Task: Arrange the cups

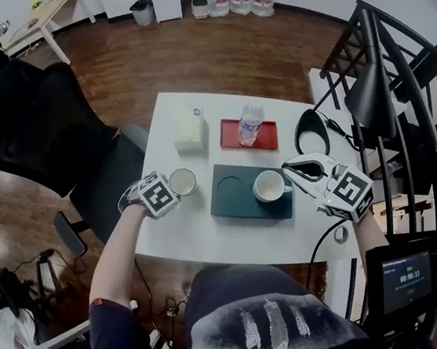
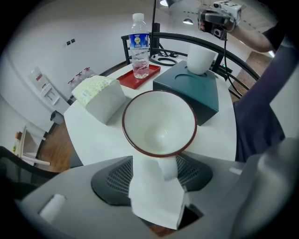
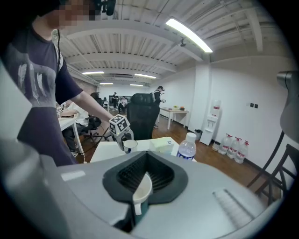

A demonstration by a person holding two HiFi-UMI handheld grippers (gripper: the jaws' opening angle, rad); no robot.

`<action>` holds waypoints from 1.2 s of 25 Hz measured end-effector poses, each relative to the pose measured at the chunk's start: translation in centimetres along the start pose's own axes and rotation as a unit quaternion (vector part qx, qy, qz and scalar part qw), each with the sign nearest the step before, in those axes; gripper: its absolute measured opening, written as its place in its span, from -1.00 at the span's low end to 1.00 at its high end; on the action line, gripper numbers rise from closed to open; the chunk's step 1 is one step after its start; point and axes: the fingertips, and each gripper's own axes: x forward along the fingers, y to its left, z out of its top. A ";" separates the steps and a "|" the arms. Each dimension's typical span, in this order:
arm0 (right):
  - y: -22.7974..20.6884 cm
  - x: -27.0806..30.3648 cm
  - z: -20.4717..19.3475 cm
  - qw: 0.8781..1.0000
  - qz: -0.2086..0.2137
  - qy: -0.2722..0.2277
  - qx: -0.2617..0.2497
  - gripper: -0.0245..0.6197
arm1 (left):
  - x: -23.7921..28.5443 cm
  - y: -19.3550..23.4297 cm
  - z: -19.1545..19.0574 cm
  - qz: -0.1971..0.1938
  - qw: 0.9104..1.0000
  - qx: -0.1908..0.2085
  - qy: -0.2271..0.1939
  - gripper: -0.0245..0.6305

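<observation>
A white cup with a dark red rim (image 1: pixel 182 182) (image 2: pixel 159 122) stands on the white table (image 1: pixel 210 238), left of a dark green tray (image 1: pixel 238 204) (image 2: pixel 196 91). My left gripper (image 1: pixel 170 191) (image 2: pixel 159 173) points steeply down at this cup. It is open, and the cup's handle (image 2: pixel 167 166) lies in the gap between its jaws. A plain white cup (image 1: pixel 268 186) (image 2: pixel 201 59) sits on the tray's right half. My right gripper (image 1: pixel 291 170) (image 3: pixel 140 186) is shut on that cup at its right side. An empty round recess (image 1: pixel 231 182) marks the tray's left half.
Behind the green tray a water bottle (image 1: pixel 250 124) stands on a red tray (image 1: pixel 268 137). A tissue box (image 1: pixel 187 128) sits at the back left. A black lamp (image 1: pixel 372 84) and cable rise at the table's right edge. A black office chair (image 1: pixel 47 127) stands left.
</observation>
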 end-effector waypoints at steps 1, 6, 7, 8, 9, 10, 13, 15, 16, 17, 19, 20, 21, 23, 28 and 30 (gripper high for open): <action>0.0 0.0 0.0 1.000 -0.001 0.001 0.000 -0.91 | -0.1 0.1 -0.1 0.003 1.000 0.004 0.007 -0.13; 0.2 0.0 -0.1 1.000 -0.001 0.007 -0.003 -0.91 | -0.1 0.0 -0.7 0.005 0.999 0.023 0.028 -0.46; 0.2 0.0 -0.1 1.000 -0.002 0.008 -0.004 -0.91 | 0.0 0.1 -0.7 0.007 0.999 0.026 0.027 -0.63; 0.2 0.0 -0.1 1.000 -0.001 0.010 -0.005 -0.91 | -0.1 0.5 -0.7 0.015 0.999 0.029 0.027 -0.66; 0.2 0.0 -0.1 1.000 -0.001 0.010 -0.005 -0.91 | -0.3 0.9 -0.6 0.022 0.999 0.032 0.027 -0.66; 0.2 0.1 -0.2 1.000 -0.001 0.011 -0.005 -0.91 | -0.5 1.1 -0.5 0.027 0.999 0.036 0.029 -0.66; 0.3 0.1 -0.6 1.000 -0.001 0.014 -0.002 -0.91 | -0.2 0.8 -0.6 0.016 0.998 0.046 0.033 -0.67; 0.3 0.0 -0.8 1.000 -0.002 0.016 -0.002 -0.91 | 0.2 0.4 -0.8 0.003 0.998 0.052 0.030 -0.68; 0.3 -0.1 -0.8 1.000 -0.003 0.015 -0.001 -0.91 | 0.2 0.3 -0.8 0.003 0.998 0.056 0.027 -0.68; 0.3 -0.2 -0.9 1.000 -0.004 0.015 -0.001 -0.91 | 0.1 0.3 -0.7 0.003 0.998 0.059 0.021 -0.69; 0.2 -0.3 -1.2 1.000 -0.006 0.016 0.001 -0.91 | 0.0 0.2 -0.6 0.006 0.998 0.067 0.008 -0.69; 0.2 -0.3 -1.3 1.000 -0.006 0.017 0.003 -0.91 | 0.0 0.1 -0.5 0.008 0.997 0.072 0.003 -0.69; 0.3 -0.3 -1.5 1.000 -0.007 0.018 0.004 -0.91 | -0.1 0.1 -0.5 0.010 0.997 0.077 -0.001 -0.70; 0.3 -0.4 -1.7 1.000 -0.007 0.020 0.006 -0.91 | -0.3 -0.1 -0.3 0.011 0.997 0.082 -0.008 -0.70; 0.6 -0.1 -2.0 1.000 -0.004 0.022 0.008 -0.91 | 0.0 -0.2 -0.3 0.006 0.997 0.071 -0.012 -0.70; 0.6 -0.1 -1.9 1.000 -0.003 0.023 0.008 -0.91 | 0.0 0.0 -0.3 0.003 0.998 0.065 -0.015 -0.68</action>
